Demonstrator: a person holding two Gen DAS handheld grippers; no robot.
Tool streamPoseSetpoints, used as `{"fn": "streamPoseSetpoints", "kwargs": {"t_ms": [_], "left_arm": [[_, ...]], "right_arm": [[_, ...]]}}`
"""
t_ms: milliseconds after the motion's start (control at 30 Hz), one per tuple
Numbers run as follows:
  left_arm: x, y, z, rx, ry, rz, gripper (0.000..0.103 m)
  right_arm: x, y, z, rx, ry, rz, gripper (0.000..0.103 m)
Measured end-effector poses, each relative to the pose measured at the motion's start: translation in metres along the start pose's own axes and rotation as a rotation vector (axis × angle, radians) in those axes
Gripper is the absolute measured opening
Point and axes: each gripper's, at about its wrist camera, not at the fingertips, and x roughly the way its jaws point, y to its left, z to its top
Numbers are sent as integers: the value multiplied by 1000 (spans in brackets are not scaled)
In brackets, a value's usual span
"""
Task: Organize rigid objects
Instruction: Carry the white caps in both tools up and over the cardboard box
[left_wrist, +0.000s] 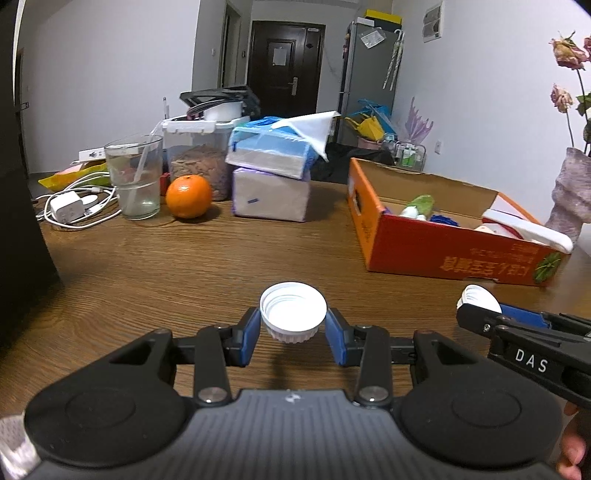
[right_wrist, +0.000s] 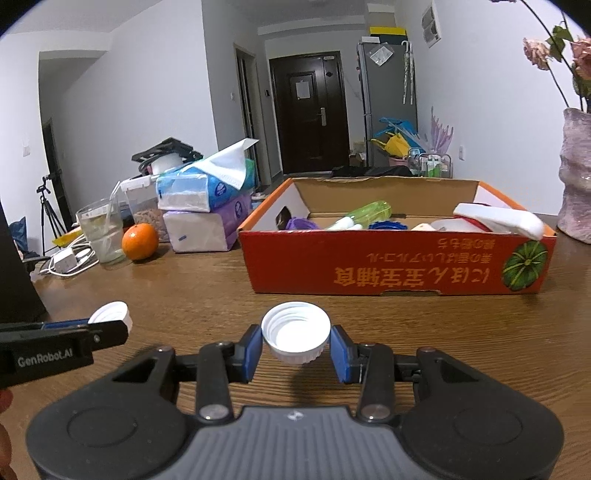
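- We had our left gripper (left_wrist: 293, 334) clamped on one white ribbed plastic cap (left_wrist: 293, 312), held above the wooden table (left_wrist: 184, 266).
- Our right gripper (right_wrist: 295, 349) pinched a second white plastic cap (right_wrist: 295, 332).
- Both caps were still outside the orange cardboard box (right_wrist: 399, 273), which already held several items.

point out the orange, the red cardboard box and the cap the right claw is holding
orange (left_wrist: 188, 196), left wrist view, middle of its peel
red cardboard box (right_wrist: 399, 269), right wrist view, printed front wall
white cap (right_wrist: 295, 332), right wrist view, inside of its open top

The box (right_wrist: 397, 271) front wall hides its contents' lower parts.
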Motion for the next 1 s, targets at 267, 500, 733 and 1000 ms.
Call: {"fn": "streamPoseSetpoints", "kwargs": {"t_ms": [267,500,733,1000], "left_arm": [[-3,-28,-1,6,-8,-23,40],[-3,-51,-1,7,-16,-37,40],[-1,-71,6,-4,-28,-50,40],[6,-92,16,-10,-47,-56,40]], "right_arm": [[-15,-23,3,23,-30,-12,39],[-26,-42,7,38,-61,-29,39],[-34,-59,15,46,-104,-54,39],[-38,-80,23,47,-142,-87,39]]}}
